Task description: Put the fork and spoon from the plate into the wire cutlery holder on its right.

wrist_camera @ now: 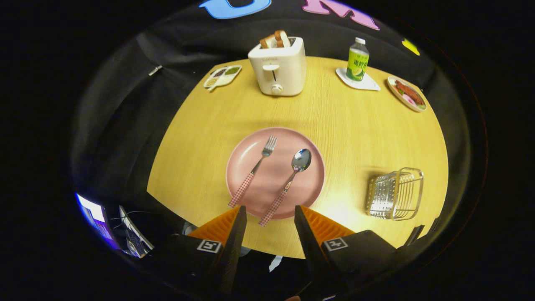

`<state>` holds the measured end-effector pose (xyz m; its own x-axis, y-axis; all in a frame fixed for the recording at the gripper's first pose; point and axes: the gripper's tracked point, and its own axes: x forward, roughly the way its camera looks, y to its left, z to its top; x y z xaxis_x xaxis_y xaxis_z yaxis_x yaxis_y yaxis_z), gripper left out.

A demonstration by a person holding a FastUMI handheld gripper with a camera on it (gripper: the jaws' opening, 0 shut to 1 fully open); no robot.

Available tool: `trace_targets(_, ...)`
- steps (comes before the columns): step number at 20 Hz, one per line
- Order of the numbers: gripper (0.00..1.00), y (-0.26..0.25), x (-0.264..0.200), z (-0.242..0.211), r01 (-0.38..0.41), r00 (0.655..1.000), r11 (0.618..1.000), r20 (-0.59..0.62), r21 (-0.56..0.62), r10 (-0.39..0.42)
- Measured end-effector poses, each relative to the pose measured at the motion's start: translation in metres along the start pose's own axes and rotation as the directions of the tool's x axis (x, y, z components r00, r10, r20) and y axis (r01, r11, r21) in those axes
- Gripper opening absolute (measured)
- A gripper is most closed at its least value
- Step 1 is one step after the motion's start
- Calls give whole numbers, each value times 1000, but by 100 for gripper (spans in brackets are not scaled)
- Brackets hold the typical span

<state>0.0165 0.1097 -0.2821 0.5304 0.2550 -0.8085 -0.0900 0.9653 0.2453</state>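
A pink plate [250,146] lies on the round wooden table just ahead of my fingers. On it rest a fork [253,170] to the left and a spoon [289,182] to the right, both with checked handles that stick out over the near rim. The spoon's handle end points into the gap between my fingers. My gripper [270,212] is open and high above the table's near edge, holding nothing. The wire cutlery holder [396,193] stands on the table to the right of the plate.
At the back of the table stand a white toaster [279,67] with bread slices, a small divided dish [222,76] to its left, a green-labelled bottle [357,59] on a white coaster and a plate of food [406,94] at far right. Below the table's left side sits a lit screen [94,215].
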Motion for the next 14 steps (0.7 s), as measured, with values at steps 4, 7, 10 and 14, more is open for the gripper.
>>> trace_targets(4,57,0,41,-19,26,994,995,-109,97,-15)
trace_targets(7,57,-5,60,-31,74,987,991,-154,113,-56)
trace_targets(10,51,-8,67,-30,101,983,987,-167,128,-79)
trace_targets(14,30,-11,67,-24,119,981,982,-170,146,-93)
